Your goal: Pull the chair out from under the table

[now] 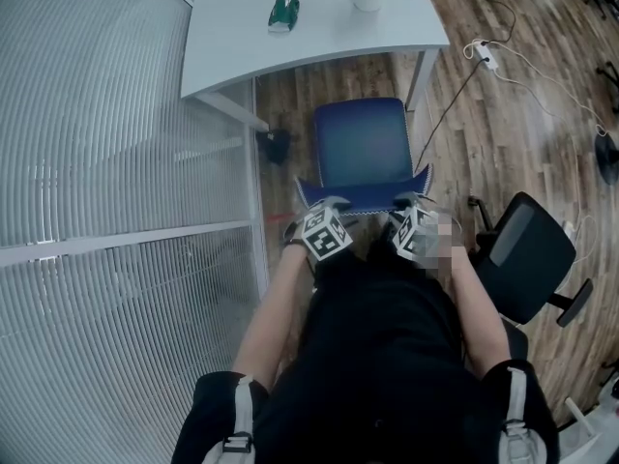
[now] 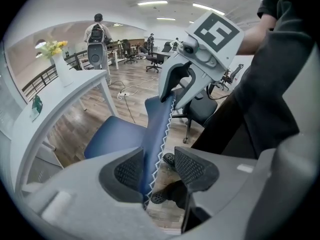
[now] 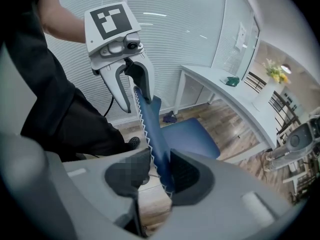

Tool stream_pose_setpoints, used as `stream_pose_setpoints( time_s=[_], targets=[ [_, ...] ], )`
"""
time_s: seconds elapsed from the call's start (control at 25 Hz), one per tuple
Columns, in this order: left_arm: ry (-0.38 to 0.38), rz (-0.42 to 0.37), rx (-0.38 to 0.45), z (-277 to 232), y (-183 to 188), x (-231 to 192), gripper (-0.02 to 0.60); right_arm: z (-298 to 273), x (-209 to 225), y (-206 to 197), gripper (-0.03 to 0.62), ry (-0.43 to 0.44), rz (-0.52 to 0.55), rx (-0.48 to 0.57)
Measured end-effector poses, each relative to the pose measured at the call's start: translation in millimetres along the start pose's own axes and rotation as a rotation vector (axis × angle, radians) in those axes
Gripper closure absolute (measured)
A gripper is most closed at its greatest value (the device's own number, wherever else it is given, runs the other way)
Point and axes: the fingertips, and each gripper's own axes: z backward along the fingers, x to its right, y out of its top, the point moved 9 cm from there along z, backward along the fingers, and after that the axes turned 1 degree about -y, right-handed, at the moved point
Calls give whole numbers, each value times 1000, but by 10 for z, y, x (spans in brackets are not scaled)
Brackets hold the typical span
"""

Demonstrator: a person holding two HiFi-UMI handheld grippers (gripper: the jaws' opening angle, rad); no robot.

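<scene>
Chair [image 1: 363, 148]: dark blue, white zigzag stitching along backrest edge; worktop [image 1: 319, 17]: white; floor [image 1: 503, 133]: brown wood planks; left hand-held gripper [image 2: 160, 170] and right hand-held gripper [image 3: 159, 173]: grey, black-and-white square markers; small object [image 1: 283, 12] on worktop: green; office chair [image 1: 522, 254]: black; partition [image 1: 97, 162]: fine white horizontal stripes.

Chair [image 1: 363, 148] matt blue cloth, white zigzag stitching along edge, counter [image 1: 338, 37] smooth matt white, floor [image 1: 503, 133] wood planks, slight sheen, left hand-held gripper [image 2: 161, 168] matt grey plastic, pads [image 2: 192, 165] dark and dimpled.
</scene>
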Motion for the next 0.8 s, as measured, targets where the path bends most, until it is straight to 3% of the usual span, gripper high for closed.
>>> stream_pose_setpoints(
  time_s=[0.24, 0.4, 0.64, 0.8],
  targets=[
    [10, 13, 22, 140, 70, -61, 387, 110, 34, 25, 466, 8, -16, 19],
    [18, 34, 56, 217, 123, -90, 390, 311, 93, 39, 529, 18, -90, 82],
    [14, 103, 158, 285, 253, -126, 400, 510, 289, 60, 536, -32, -180, 161],
    [52, 151, 244, 371, 375, -208, 428, 649, 450, 128, 536, -84, -252, 247]
  ],
)
